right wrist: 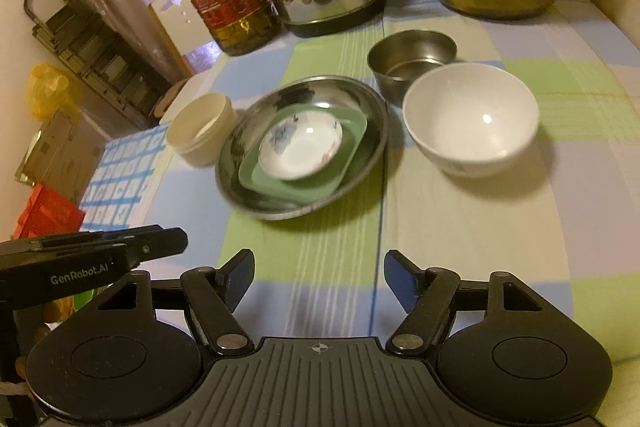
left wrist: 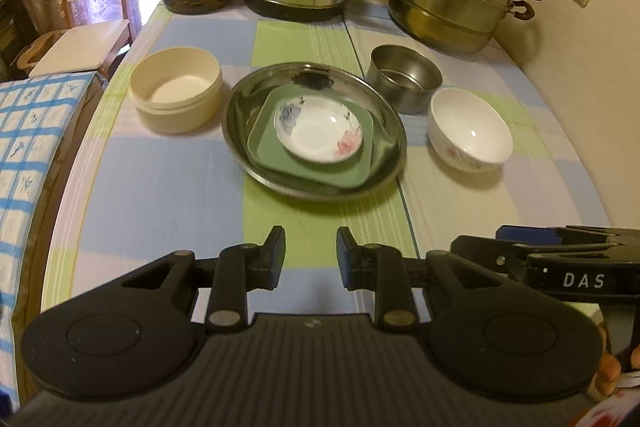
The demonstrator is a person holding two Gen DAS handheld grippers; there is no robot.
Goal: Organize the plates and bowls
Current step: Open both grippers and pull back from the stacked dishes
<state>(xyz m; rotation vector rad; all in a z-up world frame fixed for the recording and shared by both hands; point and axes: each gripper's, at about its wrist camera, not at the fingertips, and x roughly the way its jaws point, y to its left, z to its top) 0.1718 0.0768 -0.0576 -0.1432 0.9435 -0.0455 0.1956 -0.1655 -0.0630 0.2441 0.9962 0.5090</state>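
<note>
The white porcelain bowl [right wrist: 471,117] lies ahead and right of the empty, wide-open right gripper [right wrist: 319,281], nearer than the narrowly open, empty left gripper [left wrist: 311,257].

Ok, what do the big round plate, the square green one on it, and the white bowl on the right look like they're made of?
Big round plate: polished metal, likely stainless steel; its rim mirrors its surroundings.
Square green plate: matte and evenly coloured, with no sharp reflections; probably plastic or melamine, though glazed ceramic is possible.
White bowl: glossy with a bright point highlight; looks like glazed ceramic or porcelain.
</note>
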